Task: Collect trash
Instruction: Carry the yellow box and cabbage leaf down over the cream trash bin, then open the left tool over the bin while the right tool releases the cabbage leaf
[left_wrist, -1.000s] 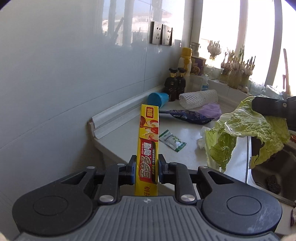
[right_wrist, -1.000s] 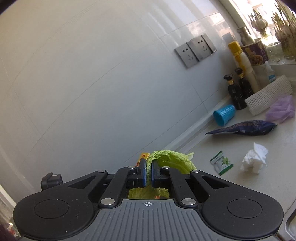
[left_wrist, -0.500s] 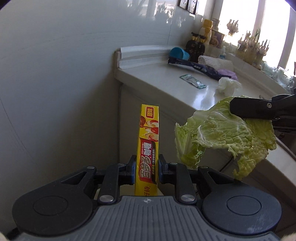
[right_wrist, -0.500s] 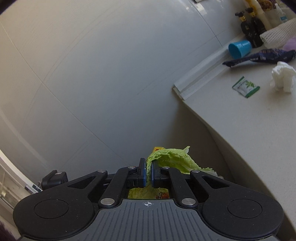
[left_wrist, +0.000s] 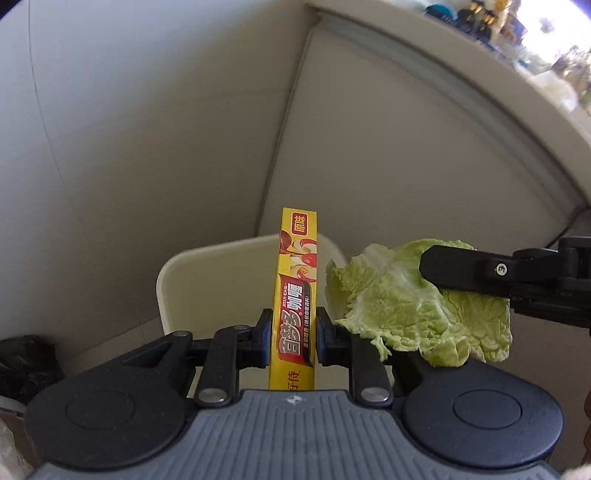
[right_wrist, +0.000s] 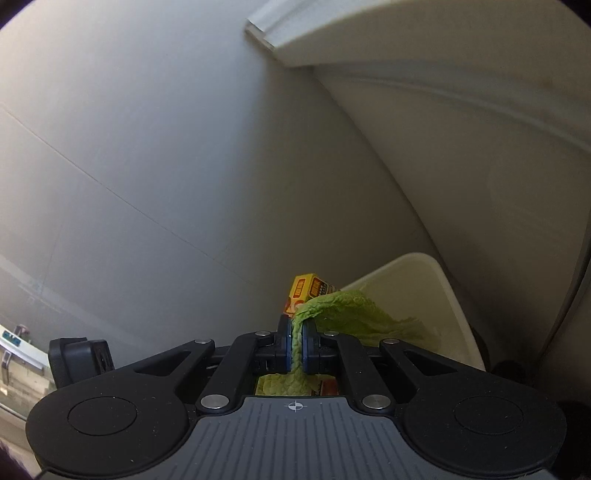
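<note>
My left gripper is shut on a tall yellow box with red print, held upright over a cream waste bin on the floor. To its right the right gripper reaches in from the side, shut on a pale green cabbage leaf that droops above the bin's right side. In the right wrist view the right gripper pinches the cabbage leaf between its blue pads; the yellow box shows just behind, and the bin lies ahead on the right.
The bin stands in a corner between a grey tiled wall and a cabinet side under the countertop edge. A dark bag lies on the floor at the left. Bottles and a blue cup stay on the counter above.
Both grippers have dropped from counter height to below the counter edge, still holding the box and the leaf. The bin has come into view beneath them.
</note>
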